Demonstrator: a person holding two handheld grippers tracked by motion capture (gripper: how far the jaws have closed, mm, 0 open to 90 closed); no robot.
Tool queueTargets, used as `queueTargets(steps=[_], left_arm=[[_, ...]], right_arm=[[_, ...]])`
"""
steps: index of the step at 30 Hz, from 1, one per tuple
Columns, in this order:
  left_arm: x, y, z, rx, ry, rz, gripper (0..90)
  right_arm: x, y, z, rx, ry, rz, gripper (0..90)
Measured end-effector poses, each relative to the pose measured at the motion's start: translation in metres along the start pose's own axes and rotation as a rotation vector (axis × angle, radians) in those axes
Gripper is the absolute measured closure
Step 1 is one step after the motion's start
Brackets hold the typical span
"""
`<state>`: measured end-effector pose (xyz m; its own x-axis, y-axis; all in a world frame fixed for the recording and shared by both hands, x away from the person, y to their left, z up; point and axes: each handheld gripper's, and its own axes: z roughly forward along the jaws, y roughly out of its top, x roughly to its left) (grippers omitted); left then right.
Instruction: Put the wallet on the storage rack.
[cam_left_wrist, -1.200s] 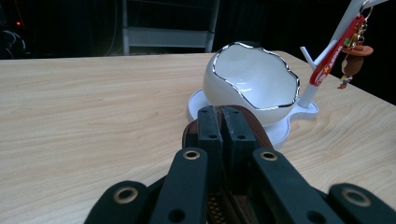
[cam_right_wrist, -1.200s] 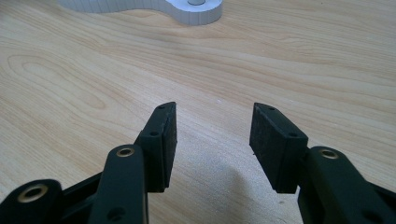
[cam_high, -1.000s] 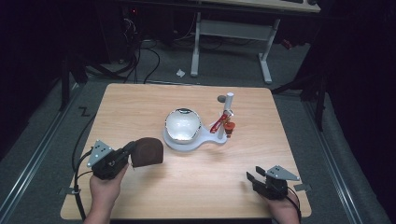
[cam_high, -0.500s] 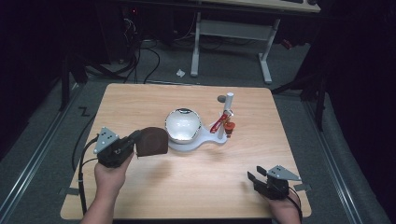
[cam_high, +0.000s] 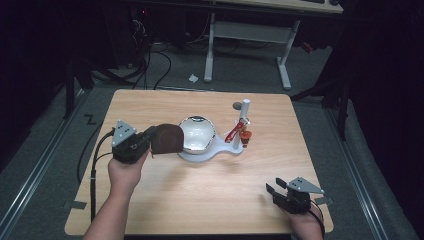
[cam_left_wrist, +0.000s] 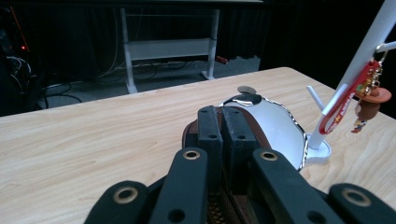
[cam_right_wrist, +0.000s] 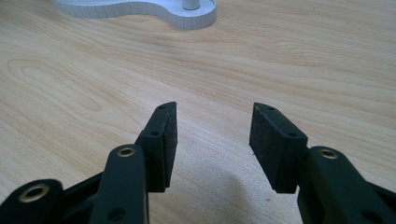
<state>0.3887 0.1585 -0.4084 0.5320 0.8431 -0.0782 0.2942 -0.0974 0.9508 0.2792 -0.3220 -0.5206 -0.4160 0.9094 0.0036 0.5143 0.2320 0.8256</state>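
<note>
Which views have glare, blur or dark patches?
High view: tabletop evenly lit, surroundings near black, glare on the white bowl. Left gripper view: left gripper jaws soft up close, brown wallet shadowed. Right gripper view: right gripper casts a faint shadow, wood grain sharp.

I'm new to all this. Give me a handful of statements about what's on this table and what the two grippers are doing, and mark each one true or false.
1. The left gripper is clamped on a brown pouch. True.
2. The right gripper holds a red keychain. False: its jaws stand apart with nothing between them, and the red keychain hangs on the white post.
3. The brown pouch is next to the white bowl. True.
4. The white stand sits at the near right corner of the table. False: it is around the middle, and the right gripper is at that corner.
5. The wooden table is round. False: it is rectangular.
</note>
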Motion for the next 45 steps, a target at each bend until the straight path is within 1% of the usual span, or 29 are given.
queueTargets(steps=[8,9,12,13,14,16,17,19,25,26,28,32,36,37,41,45], left_arm=[[0.0,0.013,0.022,0.036,0.016,0.016,87.3],[-0.001,0.015,0.025,0.038,0.016,0.015,87.3],[-0.004,0.02,0.033,0.054,0.023,0.034,87.3],[-0.007,0.022,0.038,0.06,0.026,0.04,87.3],[-0.007,0.022,0.038,0.06,0.026,0.04,87.3],[-0.008,0.024,0.043,0.072,0.03,0.046,87.3],[-0.01,0.024,0.048,0.087,0.03,0.048,87.2],[-0.012,0.024,0.05,0.093,0.033,0.051,87.2],[-0.019,0.02,0.062,0.142,0.06,0.076,87.0],[-0.02,0.02,0.064,0.145,0.063,0.073,87.0],[-0.025,0.021,0.068,0.159,0.077,0.081,86.9],[-0.029,0.022,0.074,0.17,0.089,0.081,86.8],[-0.035,0.023,0.083,0.199,0.107,0.097,86.7],[-0.037,0.022,0.087,0.204,0.11,0.092,86.6],[-0.041,0.02,0.096,0.216,0.115,0.096,86.4],[-0.045,0.015,0.104,0.222,0.114,0.089,86.1]], right_arm=[[0.0,0.0,-0.001,-0.002,0.002,0.0,52.1],[-0.001,0.0,-0.001,-0.002,0.002,0.001,52.1],[-0.001,0.0,-0.002,-0.005,0.001,0.004,52.2],[-0.001,0.0,-0.002,-0.004,0.001,0.004,52.2],[-0.001,0.0,-0.002,-0.005,0.001,0.005,52.2],[-0.001,0.0,-0.002,-0.005,0.001,0.003,52.2],[-0.001,0.0,-0.002,-0.004,0.001,0.004,52.2],[-0.001,0.0,-0.003,-0.006,0.002,0.002,52.2],[-0.002,0.0,-0.003,-0.011,0.004,0.001,52.2],[-0.002,0.0,-0.003,-0.01,0.004,0.001,52.2],[-0.001,0.0,-0.003,-0.01,0.006,-0.001,52.2],[-0.001,0.0,-0.003,-0.008,0.009,-0.006,52.2],[-0.001,0.0,-0.003,-0.007,0.01,-0.005,52.2],[-0.001,0.0,-0.003,-0.008,0.011,-0.005,52.2],[-0.001,0.0,-0.003,-0.011,0.013,-0.005,52.2],[-0.001,0.0,-0.003,-0.009,0.017,-0.006,52.2]])
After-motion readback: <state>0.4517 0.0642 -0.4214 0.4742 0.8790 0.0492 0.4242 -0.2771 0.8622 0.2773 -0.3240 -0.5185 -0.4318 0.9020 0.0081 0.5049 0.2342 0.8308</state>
